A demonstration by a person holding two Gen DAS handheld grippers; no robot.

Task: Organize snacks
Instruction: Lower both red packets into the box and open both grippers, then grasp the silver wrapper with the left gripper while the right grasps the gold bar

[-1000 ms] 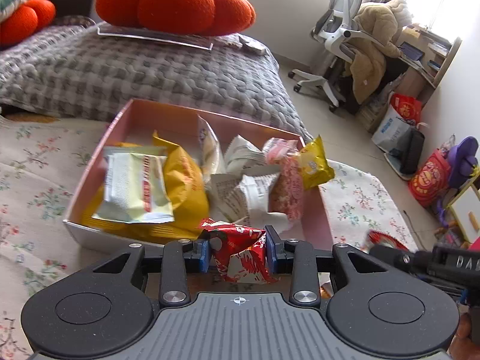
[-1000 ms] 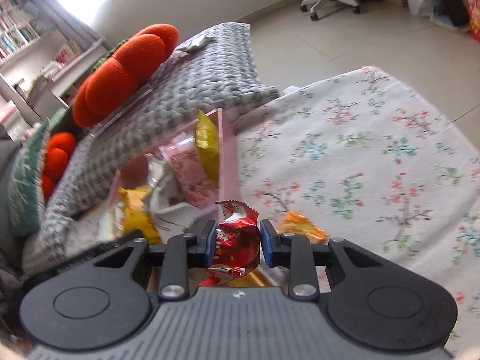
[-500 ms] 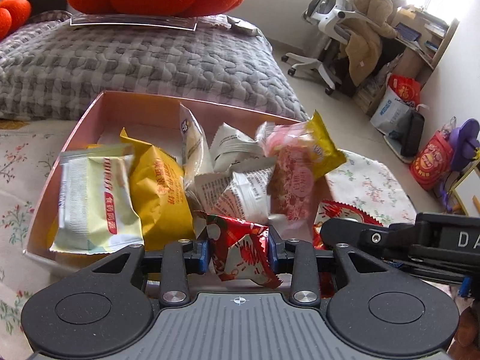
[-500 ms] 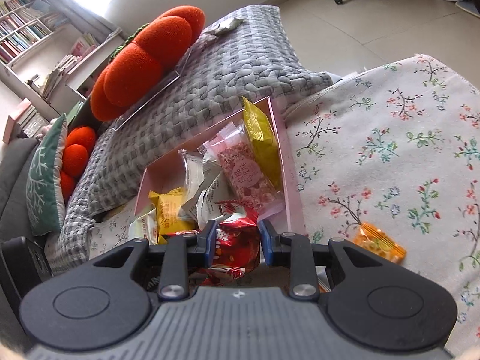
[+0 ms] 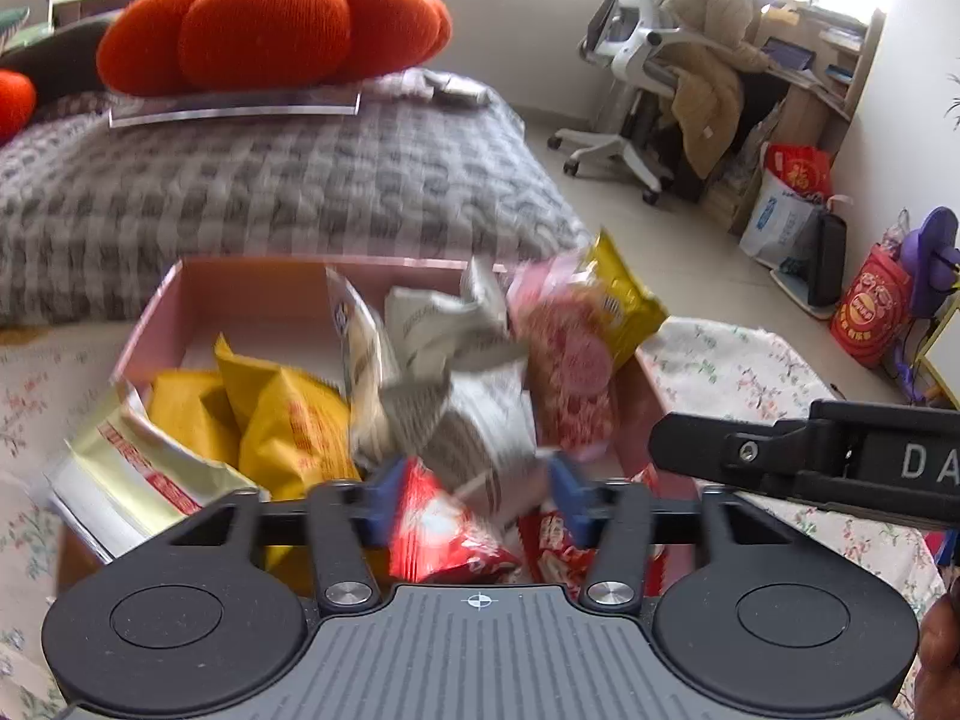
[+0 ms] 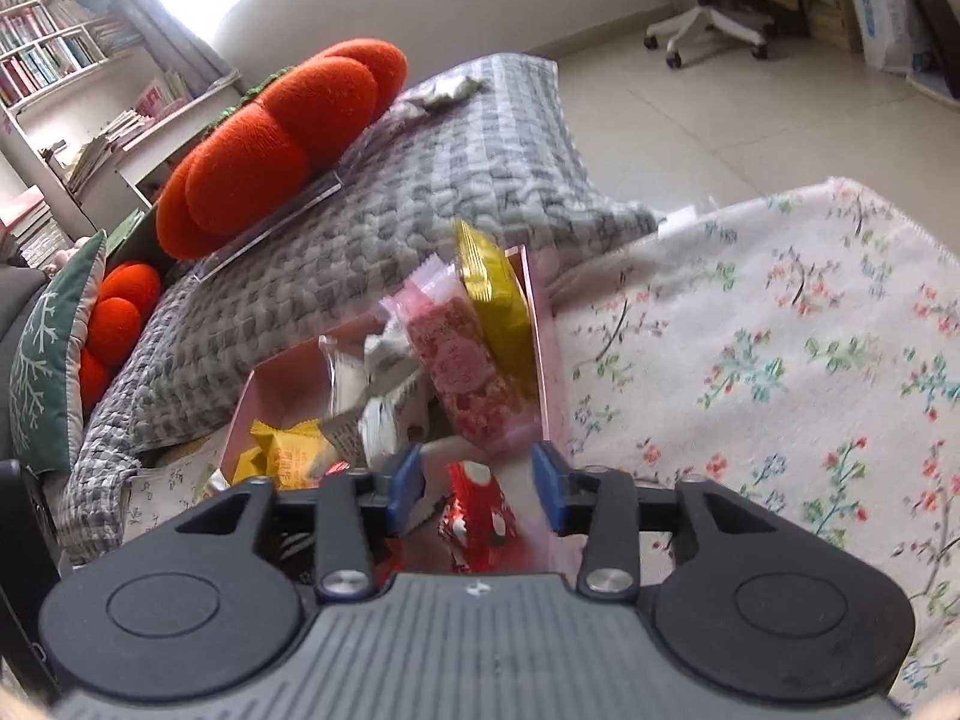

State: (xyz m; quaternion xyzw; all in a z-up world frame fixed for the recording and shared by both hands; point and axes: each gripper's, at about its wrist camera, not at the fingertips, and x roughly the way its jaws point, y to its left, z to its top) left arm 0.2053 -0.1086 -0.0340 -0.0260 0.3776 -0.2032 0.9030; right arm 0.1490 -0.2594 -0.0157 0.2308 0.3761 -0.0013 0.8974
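Both pairs of jaws are opening over a pink box (image 5: 252, 282), letting go of the snacks they carried so each drops among the rest. Between the spreading jaws of the left gripper (image 5: 474, 495) a red packet (image 5: 438, 531) leans against the left pad and clear of the right one, loose rather than pinched, low at the box's near edge. The right gripper (image 6: 477, 489) shows the same: a second red packet (image 6: 477, 507) sits in the gap with daylight on both sides, just inside the box's near right corner. Ahead of the jaws, the box is already crowded: yellow bags (image 5: 288, 426) to the left, grey-and-white wrappers (image 5: 456, 384) dead ahead, a pink pack (image 6: 465, 372) and a gold pack (image 6: 495, 288) propped upright against the right wall, likely for want of room. Right of the right jaws, the floral cloth (image 6: 780, 360) on the bench looks bare. Beyond the box lie a grey quilt (image 5: 270, 180) and an orange cushion (image 5: 270, 30).
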